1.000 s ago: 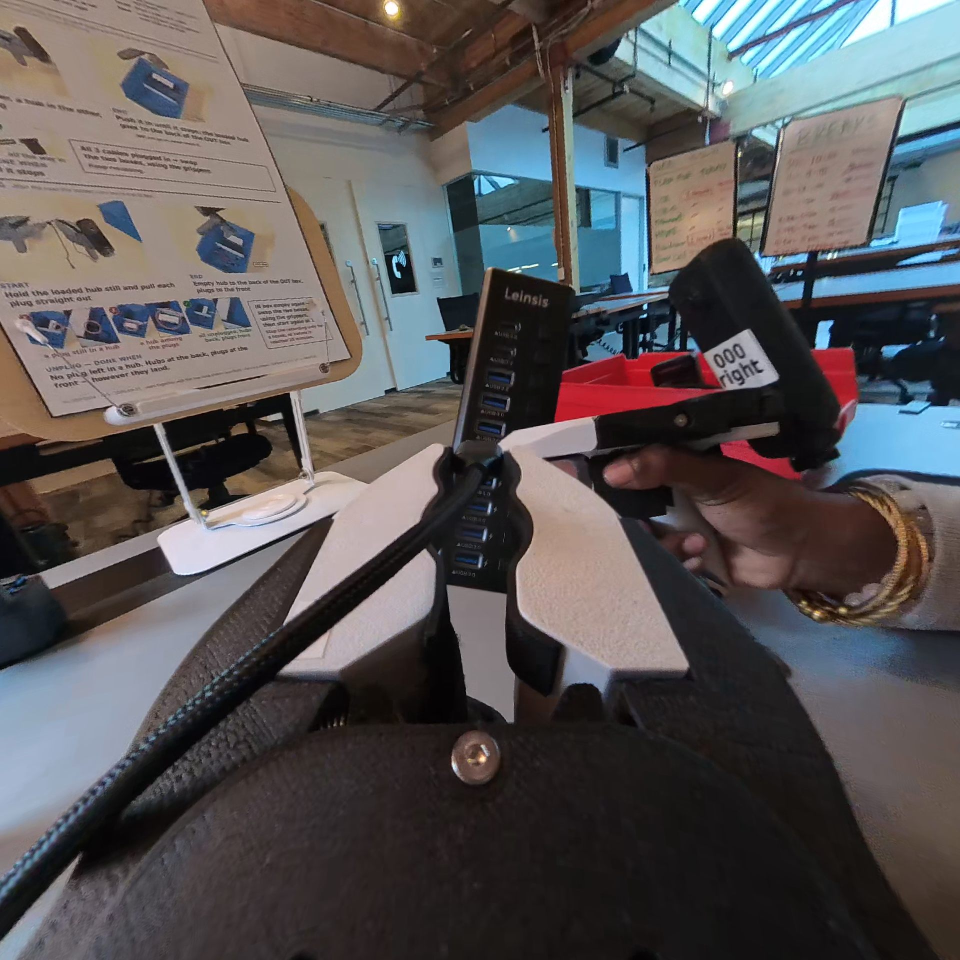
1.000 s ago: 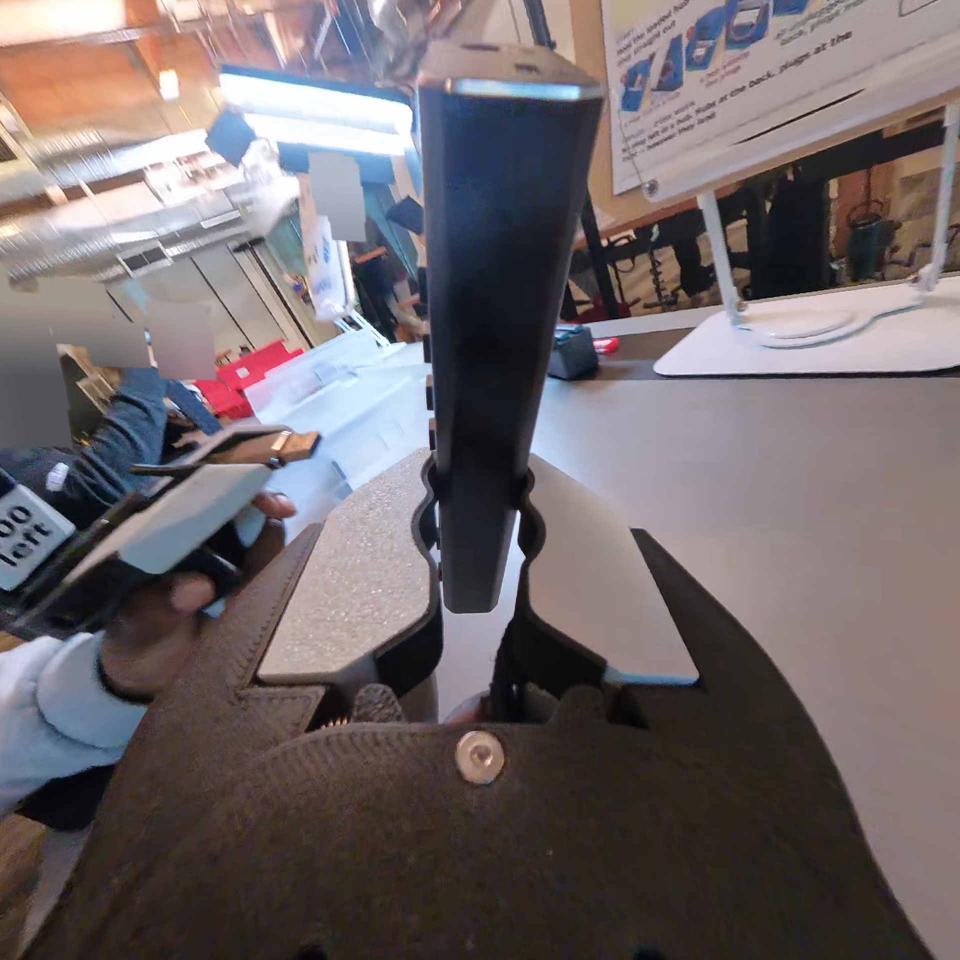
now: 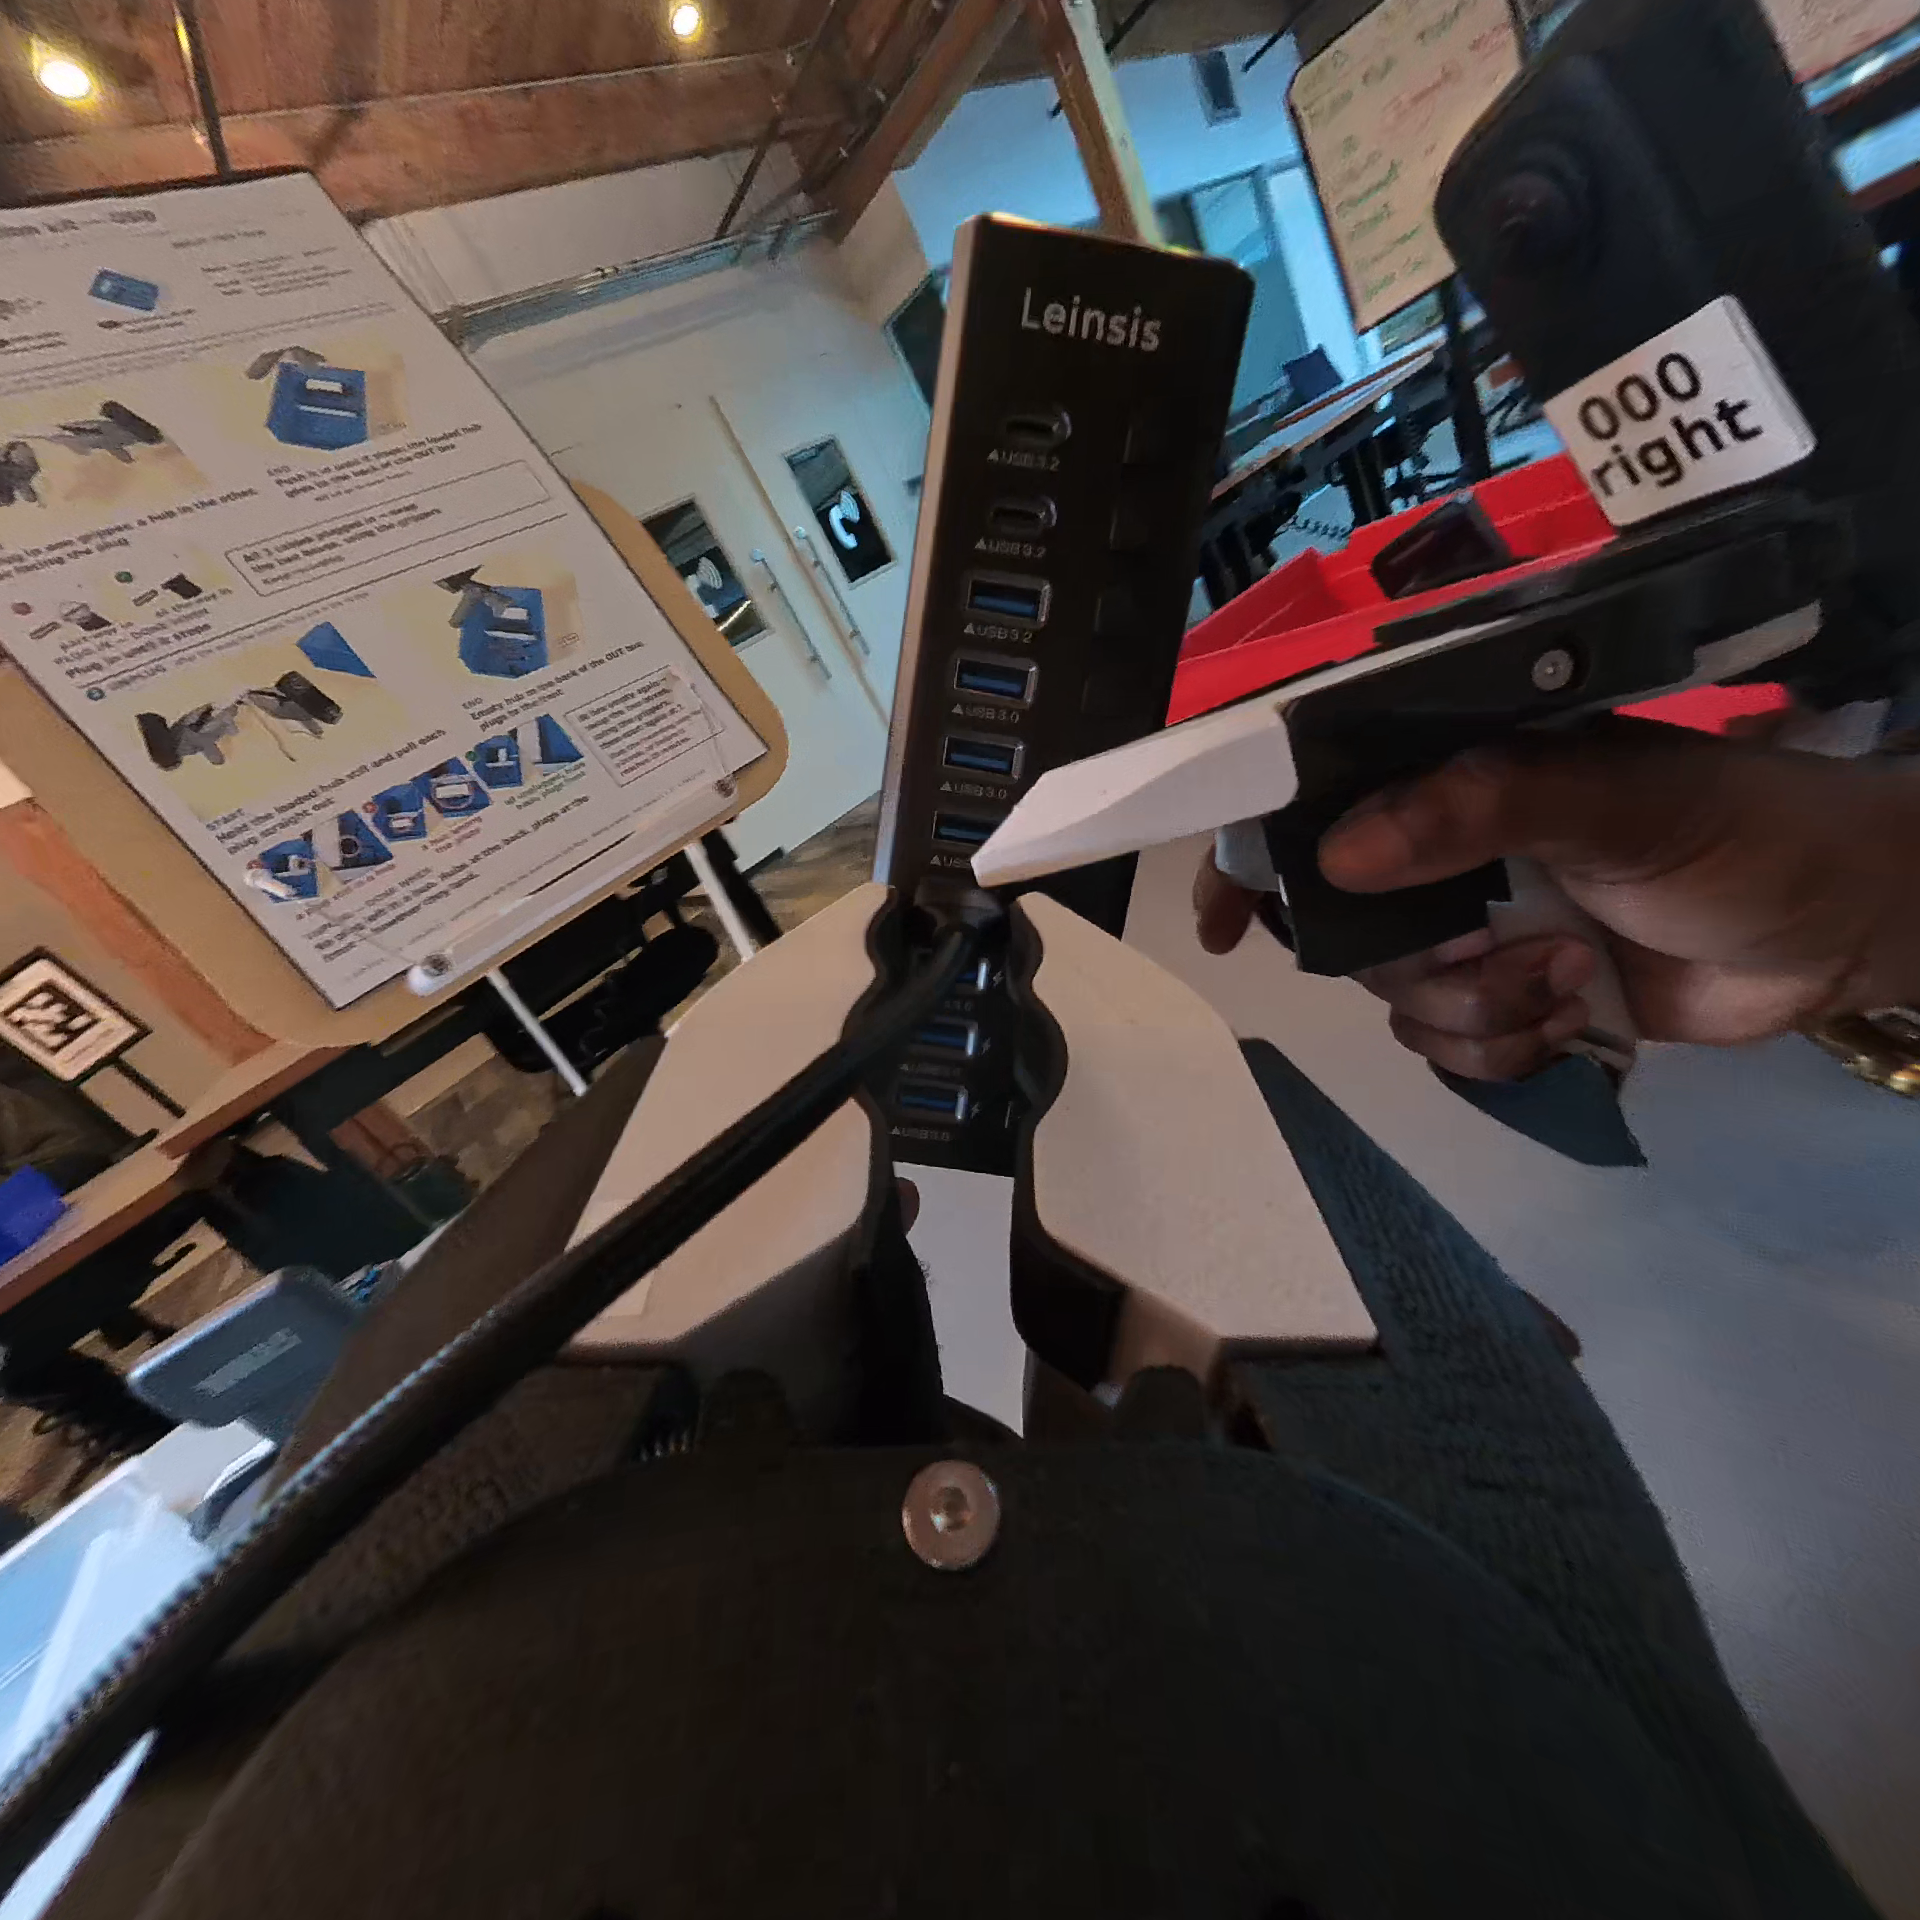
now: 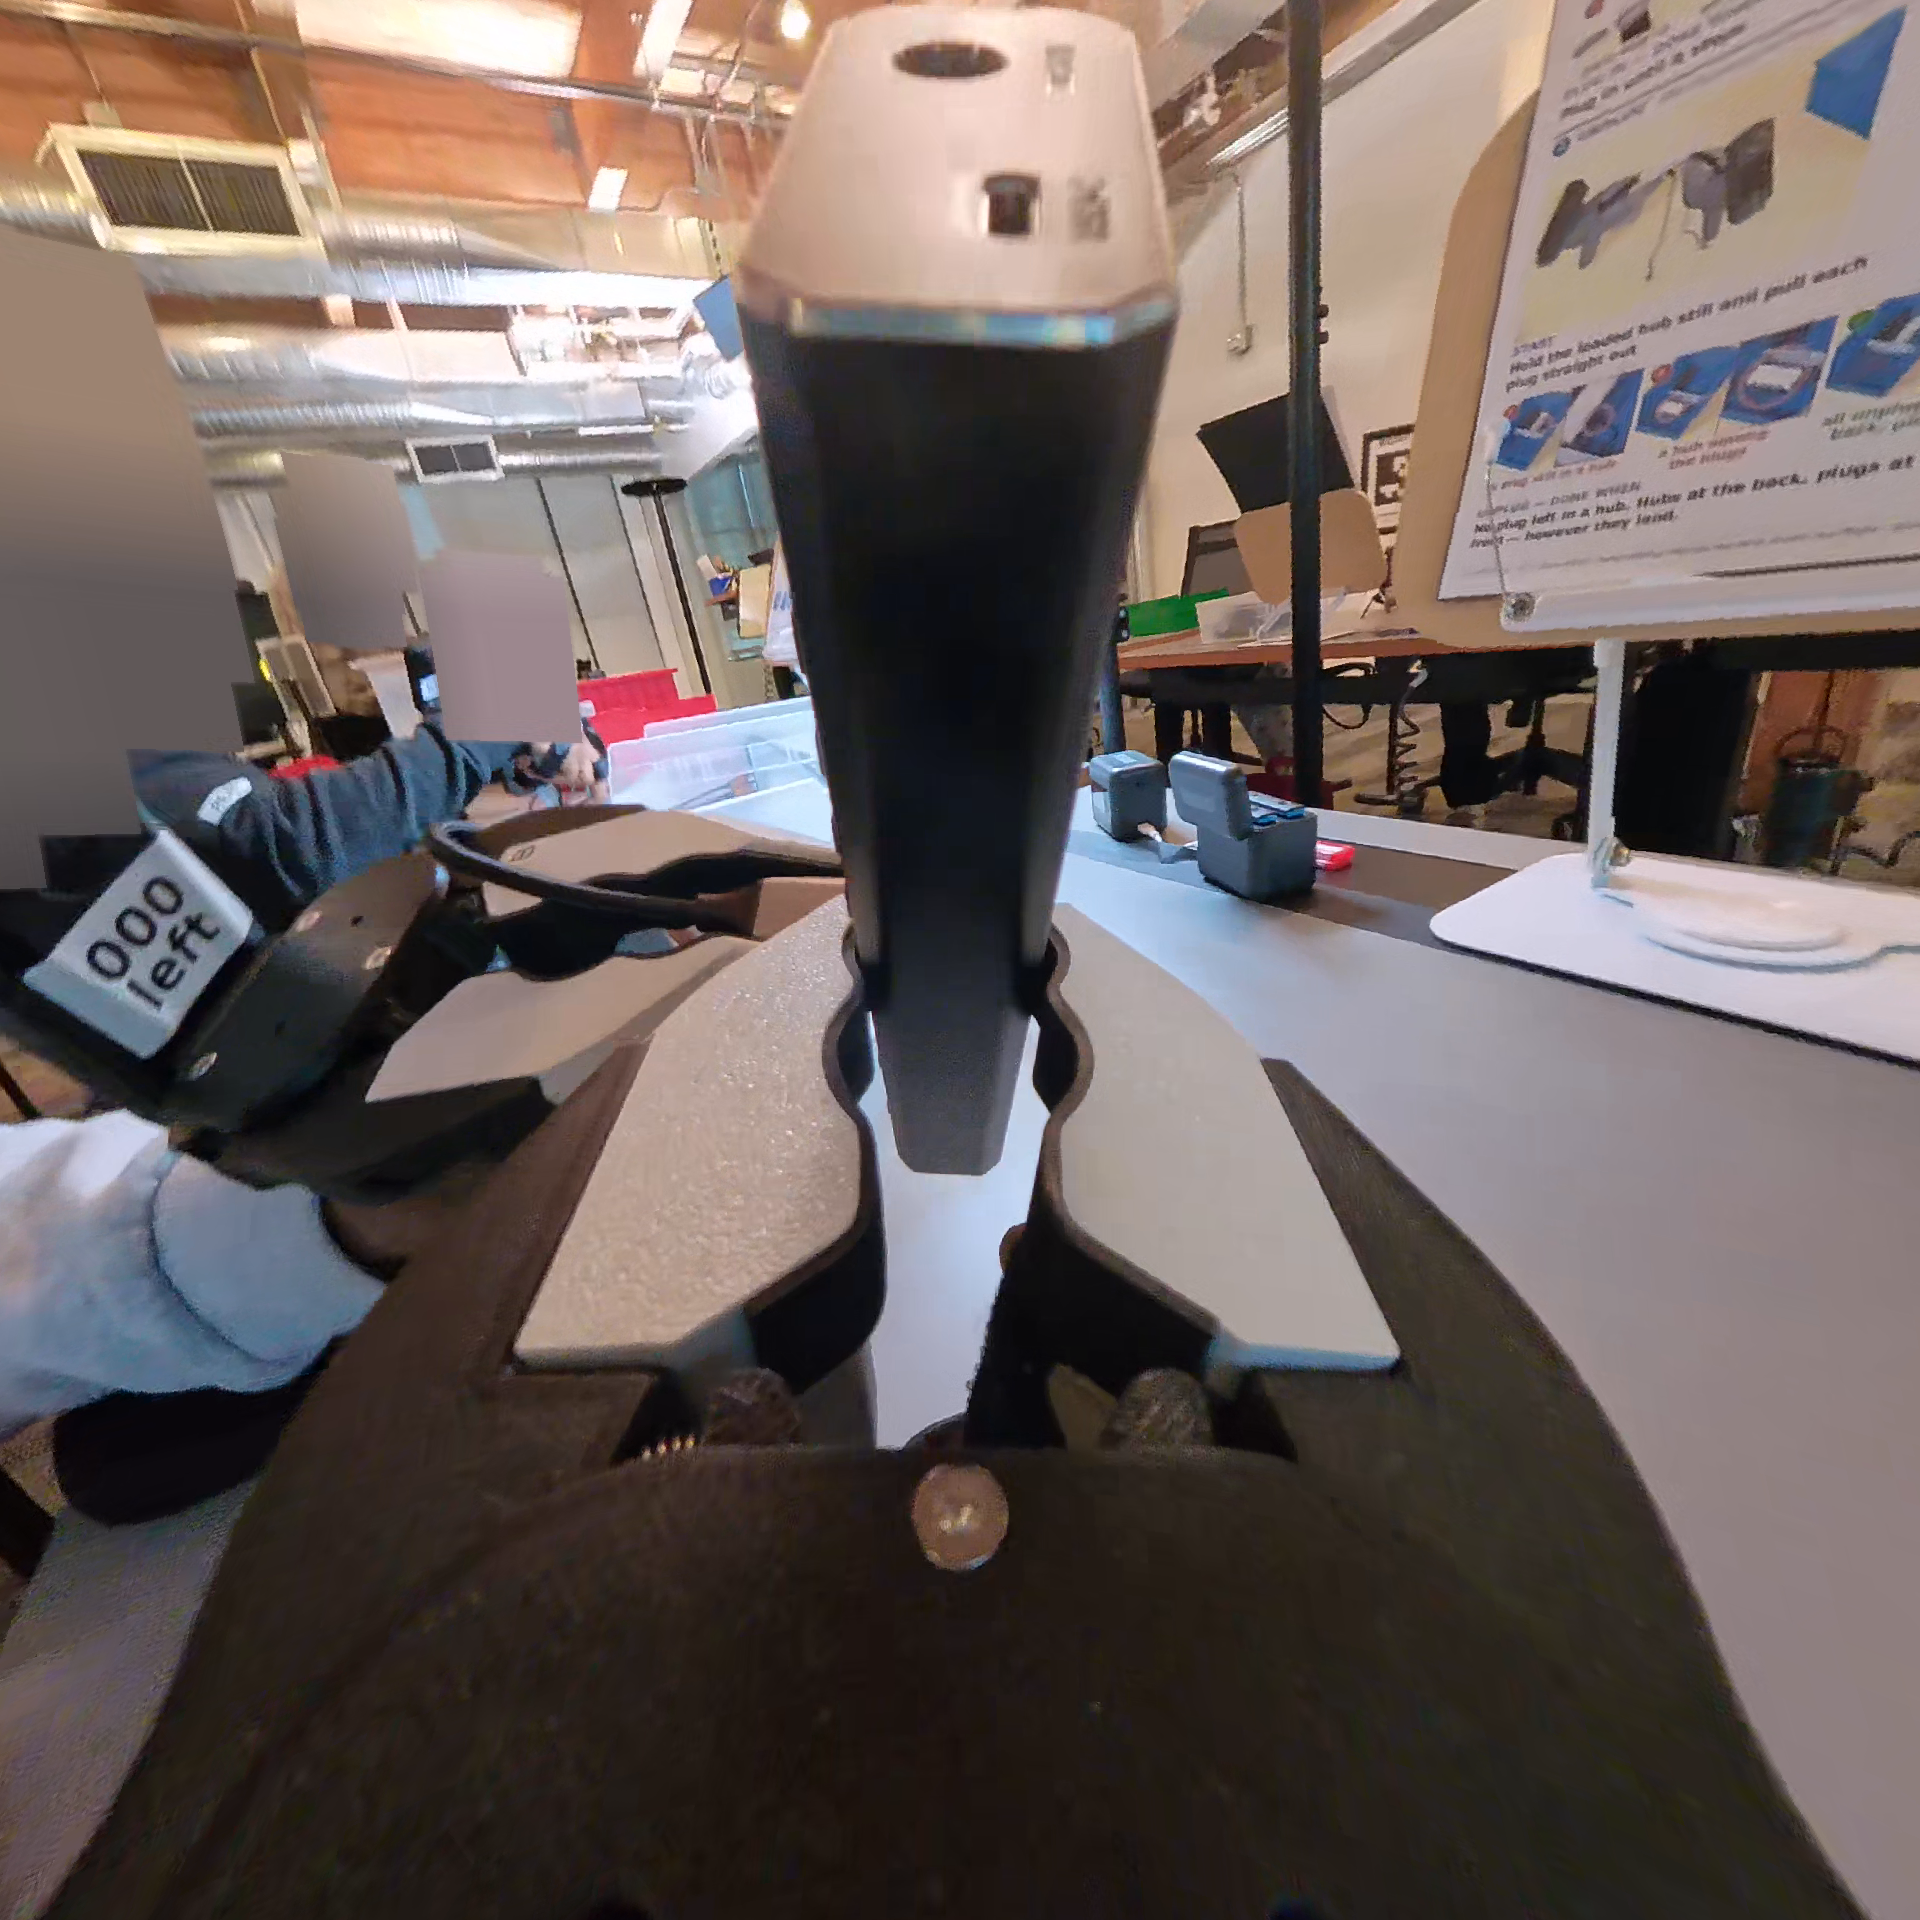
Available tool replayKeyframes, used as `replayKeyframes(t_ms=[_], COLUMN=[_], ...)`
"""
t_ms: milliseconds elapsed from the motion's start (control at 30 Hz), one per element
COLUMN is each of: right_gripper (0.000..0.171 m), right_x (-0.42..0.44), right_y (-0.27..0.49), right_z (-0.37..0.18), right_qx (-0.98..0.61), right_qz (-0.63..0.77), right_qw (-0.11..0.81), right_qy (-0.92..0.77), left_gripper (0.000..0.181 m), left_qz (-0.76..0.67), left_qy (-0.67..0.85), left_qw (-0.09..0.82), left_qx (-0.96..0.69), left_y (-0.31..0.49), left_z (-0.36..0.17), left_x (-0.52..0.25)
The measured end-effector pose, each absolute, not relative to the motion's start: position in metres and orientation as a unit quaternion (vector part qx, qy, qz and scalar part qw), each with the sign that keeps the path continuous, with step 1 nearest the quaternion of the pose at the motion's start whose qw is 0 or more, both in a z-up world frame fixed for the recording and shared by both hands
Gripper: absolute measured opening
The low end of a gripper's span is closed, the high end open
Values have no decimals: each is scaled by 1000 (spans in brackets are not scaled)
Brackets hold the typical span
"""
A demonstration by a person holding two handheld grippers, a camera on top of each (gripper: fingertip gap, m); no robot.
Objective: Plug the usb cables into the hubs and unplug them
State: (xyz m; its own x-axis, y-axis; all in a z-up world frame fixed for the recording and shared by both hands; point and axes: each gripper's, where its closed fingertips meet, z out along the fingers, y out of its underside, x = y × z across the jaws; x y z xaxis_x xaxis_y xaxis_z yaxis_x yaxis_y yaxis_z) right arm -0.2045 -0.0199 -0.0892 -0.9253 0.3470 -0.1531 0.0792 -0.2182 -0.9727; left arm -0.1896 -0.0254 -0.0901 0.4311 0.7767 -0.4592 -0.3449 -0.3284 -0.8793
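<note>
Between my two grippers, held clear above the grey table [image 4: 1558, 1195], stands the black hub [image 3: 1049, 644], upright, ports toward my left side. My right gripper [image 4: 951, 997] is nearly closed, pinching the hub's lower end by its narrow sides. My left gripper [image 3: 951, 914] is drawn in tight on the plug of the black braided cable [image 3: 644, 1236], right at a port about midway down the hub; whether the plug is fully seated I cannot tell. An instruction board [image 3: 343, 582] on a white stand sits behind.
</note>
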Motion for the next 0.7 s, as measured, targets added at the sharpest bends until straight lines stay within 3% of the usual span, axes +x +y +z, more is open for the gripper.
replayKeyframes(t_ms=[233,567,700], right_gripper=[27,28,28], right_x=[-198,-200,-199], right_y=[-17,-18,-18], right_z=[-87,-89,-86], right_qx=[-118,-105,-115], right_qz=[744,723,739], right_qw=[100,147,119], right_qy=[-650,-667,-653], left_gripper=[20,18,19], left_qz=[508,568,561], left_qy=[-128,-133,-134], left_qw=[562,493,523], left_qx=[-640,-645,-628], left_y=[-22,-22,-21], left_z=[-89,-96,-89], left_x=[-185,-192,-190])
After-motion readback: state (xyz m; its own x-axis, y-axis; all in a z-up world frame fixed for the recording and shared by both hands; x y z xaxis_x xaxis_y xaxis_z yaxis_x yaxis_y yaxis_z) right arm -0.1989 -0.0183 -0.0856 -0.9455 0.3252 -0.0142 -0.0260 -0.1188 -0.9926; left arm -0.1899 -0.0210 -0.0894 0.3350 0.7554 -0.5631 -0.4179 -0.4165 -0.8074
